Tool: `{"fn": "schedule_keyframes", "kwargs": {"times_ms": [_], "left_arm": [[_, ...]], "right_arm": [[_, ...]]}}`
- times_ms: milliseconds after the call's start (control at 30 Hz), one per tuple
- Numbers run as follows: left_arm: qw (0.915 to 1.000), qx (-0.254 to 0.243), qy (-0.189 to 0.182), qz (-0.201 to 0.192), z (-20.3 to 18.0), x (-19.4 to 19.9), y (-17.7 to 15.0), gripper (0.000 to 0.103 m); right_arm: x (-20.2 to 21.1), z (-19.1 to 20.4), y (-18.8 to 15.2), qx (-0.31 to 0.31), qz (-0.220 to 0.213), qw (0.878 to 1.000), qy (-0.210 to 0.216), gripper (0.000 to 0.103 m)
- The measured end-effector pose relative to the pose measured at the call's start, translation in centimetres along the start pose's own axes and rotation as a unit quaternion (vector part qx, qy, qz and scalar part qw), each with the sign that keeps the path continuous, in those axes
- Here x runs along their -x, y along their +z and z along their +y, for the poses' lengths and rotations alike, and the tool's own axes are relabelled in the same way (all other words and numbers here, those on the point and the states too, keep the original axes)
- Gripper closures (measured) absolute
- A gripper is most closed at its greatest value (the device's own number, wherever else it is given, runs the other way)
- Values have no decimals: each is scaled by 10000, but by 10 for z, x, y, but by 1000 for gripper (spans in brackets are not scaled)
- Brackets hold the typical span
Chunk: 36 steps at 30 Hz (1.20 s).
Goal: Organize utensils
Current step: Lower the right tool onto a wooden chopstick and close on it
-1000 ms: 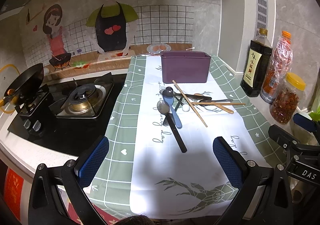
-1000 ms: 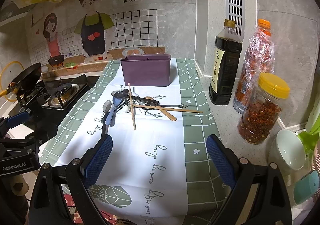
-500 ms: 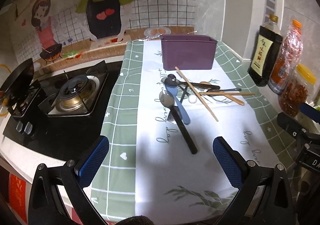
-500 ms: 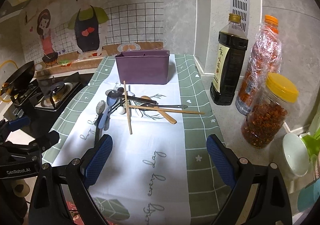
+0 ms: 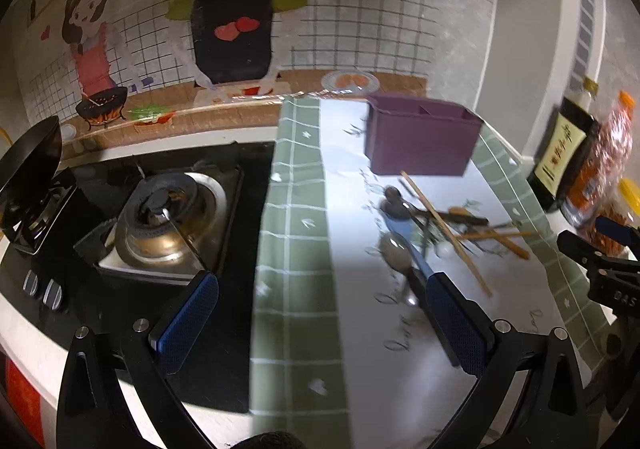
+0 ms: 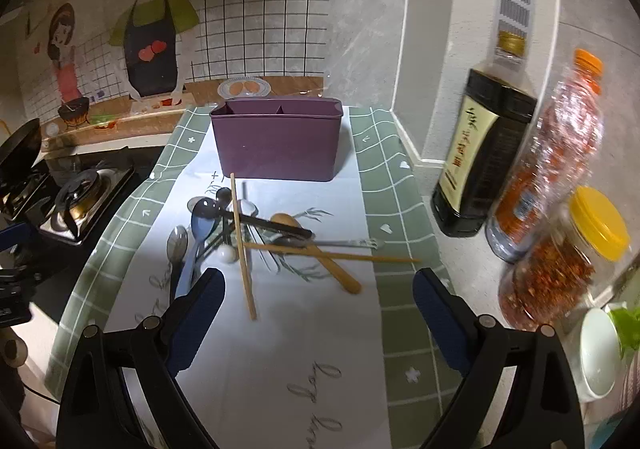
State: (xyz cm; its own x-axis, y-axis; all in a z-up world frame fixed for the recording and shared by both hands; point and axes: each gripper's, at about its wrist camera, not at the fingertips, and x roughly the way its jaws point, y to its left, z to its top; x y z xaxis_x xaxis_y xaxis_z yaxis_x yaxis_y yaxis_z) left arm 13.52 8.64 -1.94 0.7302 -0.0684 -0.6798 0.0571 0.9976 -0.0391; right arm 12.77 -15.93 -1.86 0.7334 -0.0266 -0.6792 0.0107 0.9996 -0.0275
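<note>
Both grippers, left (image 5: 320, 313) and right (image 6: 318, 313), jaws wide apart, empty. Utensil pile (image 6: 256, 237) loose on desk cloth (image 6: 320, 349), near purple caddy (image 6: 276, 141).

The letters "DAS" (image 5: 625, 299) stand in white on the black body of the right hand-held gripper at the frame's edge. The soy sauce bottle (image 6: 482, 153) carries a label of Chinese characters, blurred. The cloth (image 6: 320, 389) bears cursive script, unreadable.

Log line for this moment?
left gripper: open, empty | right gripper: open, empty | utensils: piled on cloth | purple holder: empty
</note>
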Motion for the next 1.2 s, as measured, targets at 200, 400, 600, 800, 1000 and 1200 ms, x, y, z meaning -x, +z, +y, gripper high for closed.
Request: {"fn": "schedule_keyframes", "kwargs": {"times_ms": [200,400,600,800,1000,1200], "left_arm": [[9997,173,-143,-2,42,-16,15,0],[9979,116,-546,339,34,-48,14,0],[9917,-85,-839,969,-2,-79,5,0],[9883,296,-926,1173,-26,-102,10,6],[9894,340,-617,1268,-40,-109,20,17],[9928,374,-76,1131,-19,-89,13,26]], "right_arm": [[-35,33,22,545,499,9973,-1,9],[-53,51,21,675,820,9943,-103,8],[-55,33,15,740,898,9912,-635,37],[-61,0,4,506,1038,9929,-274,62],[-68,-3,-2,1378,878,9854,478,60],[-101,17,7,2205,872,9664,991,56]]}}
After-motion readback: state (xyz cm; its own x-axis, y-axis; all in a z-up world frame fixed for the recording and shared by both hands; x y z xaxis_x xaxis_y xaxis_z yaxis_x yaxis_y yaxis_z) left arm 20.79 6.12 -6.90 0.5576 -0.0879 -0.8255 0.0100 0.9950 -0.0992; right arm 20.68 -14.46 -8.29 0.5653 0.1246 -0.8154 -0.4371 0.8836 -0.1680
